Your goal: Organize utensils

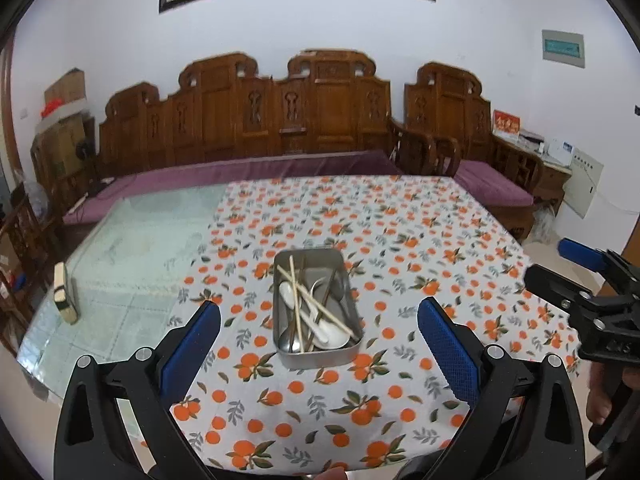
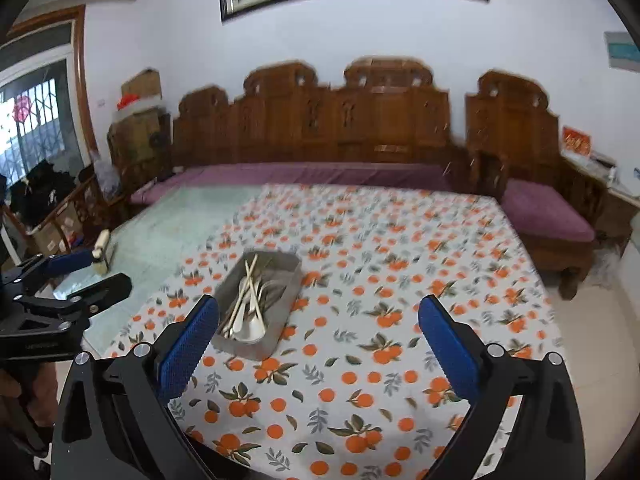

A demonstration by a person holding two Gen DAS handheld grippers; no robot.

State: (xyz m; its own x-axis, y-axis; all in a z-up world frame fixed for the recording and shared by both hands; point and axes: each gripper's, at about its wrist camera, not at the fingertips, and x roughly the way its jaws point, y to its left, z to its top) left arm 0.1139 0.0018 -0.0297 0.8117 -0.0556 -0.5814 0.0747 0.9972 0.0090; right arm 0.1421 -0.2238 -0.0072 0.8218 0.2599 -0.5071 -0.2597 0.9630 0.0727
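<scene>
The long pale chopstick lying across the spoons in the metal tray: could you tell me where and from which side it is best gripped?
Grip the long pale chopstick near its middle, from above. It lies diagonally on top of the white spoon, so its middle is clear, while its ends sit close to the walls of the metal tray.

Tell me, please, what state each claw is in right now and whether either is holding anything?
Left claw: open, holding nothing; the metal tray of utensils sits beyond its fingers.
Right claw: open, holding nothing, above the tablecloth.
</scene>
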